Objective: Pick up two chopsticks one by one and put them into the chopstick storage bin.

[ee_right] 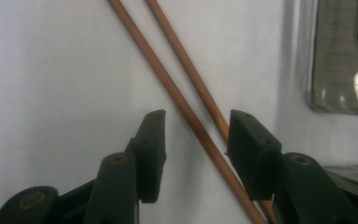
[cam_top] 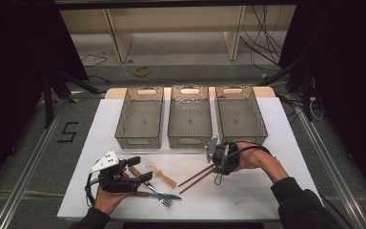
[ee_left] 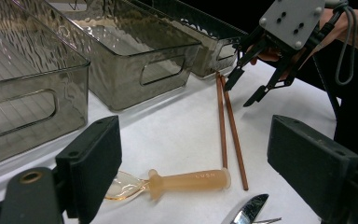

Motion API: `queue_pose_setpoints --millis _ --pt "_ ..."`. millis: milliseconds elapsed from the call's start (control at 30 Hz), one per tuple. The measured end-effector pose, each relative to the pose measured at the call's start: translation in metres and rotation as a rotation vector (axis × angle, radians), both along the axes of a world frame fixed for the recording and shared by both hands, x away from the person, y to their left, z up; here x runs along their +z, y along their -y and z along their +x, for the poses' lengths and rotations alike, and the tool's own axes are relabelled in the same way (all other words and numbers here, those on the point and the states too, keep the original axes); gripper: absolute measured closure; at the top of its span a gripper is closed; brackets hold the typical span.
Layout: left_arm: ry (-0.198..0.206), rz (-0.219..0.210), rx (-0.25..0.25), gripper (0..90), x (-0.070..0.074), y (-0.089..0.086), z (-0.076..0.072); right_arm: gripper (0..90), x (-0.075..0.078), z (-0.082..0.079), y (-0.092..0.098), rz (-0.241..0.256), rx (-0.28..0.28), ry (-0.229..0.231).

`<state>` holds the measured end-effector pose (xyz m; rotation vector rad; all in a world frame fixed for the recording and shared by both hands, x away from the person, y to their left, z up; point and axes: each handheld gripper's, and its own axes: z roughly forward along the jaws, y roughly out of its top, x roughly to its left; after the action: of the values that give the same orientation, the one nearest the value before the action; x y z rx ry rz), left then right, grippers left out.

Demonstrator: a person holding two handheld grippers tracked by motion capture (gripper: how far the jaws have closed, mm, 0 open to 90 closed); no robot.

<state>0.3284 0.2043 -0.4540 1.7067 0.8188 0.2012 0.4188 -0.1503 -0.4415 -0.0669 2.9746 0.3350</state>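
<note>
Two brown chopsticks point(cam_top: 196, 175) lie side by side on the white table top point(cam_top: 267, 143). My right gripper point(cam_top: 216, 165) hovers over their far ends, open. In the right gripper view both chopsticks point(ee_right: 177, 93) pass between the spread jaws of the right gripper point(ee_right: 196, 135), one close to the right pad. My left gripper point(cam_top: 140, 170) is open and empty, held low at the front left. Ahead of the left gripper point(ee_left: 193, 154) lie an amber-handled spoon point(ee_left: 186, 179) and the chopsticks point(ee_left: 228, 126), with the right gripper point(ee_left: 238, 93) above them.
Three clear grey bins point(cam_top: 139, 117), point(cam_top: 189, 117), point(cam_top: 240, 114) stand in a row at the back, nothing visible in them. A knife and a fork point(cam_top: 164, 196) lie by the left hand, and a brown-handled utensil point(cam_top: 135, 171) sits under the left gripper. The spoon point(cam_top: 161, 174) lies between the grippers.
</note>
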Motion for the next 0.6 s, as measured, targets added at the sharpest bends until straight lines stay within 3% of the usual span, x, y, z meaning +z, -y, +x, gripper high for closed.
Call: queue_pose_setpoints --millis 267,600 --pt "0.001 -0.001 0.001 17.4 0.0002 -0.0004 0.0000 64.8 -0.0065 0.0027 -0.0042 -0.043 0.050 -0.002" --pt "0.002 -0.002 0.001 17.4 0.0002 -0.0006 0.0000 68.2 -0.0086 0.0046 -0.0062 -0.068 0.055 -0.015"
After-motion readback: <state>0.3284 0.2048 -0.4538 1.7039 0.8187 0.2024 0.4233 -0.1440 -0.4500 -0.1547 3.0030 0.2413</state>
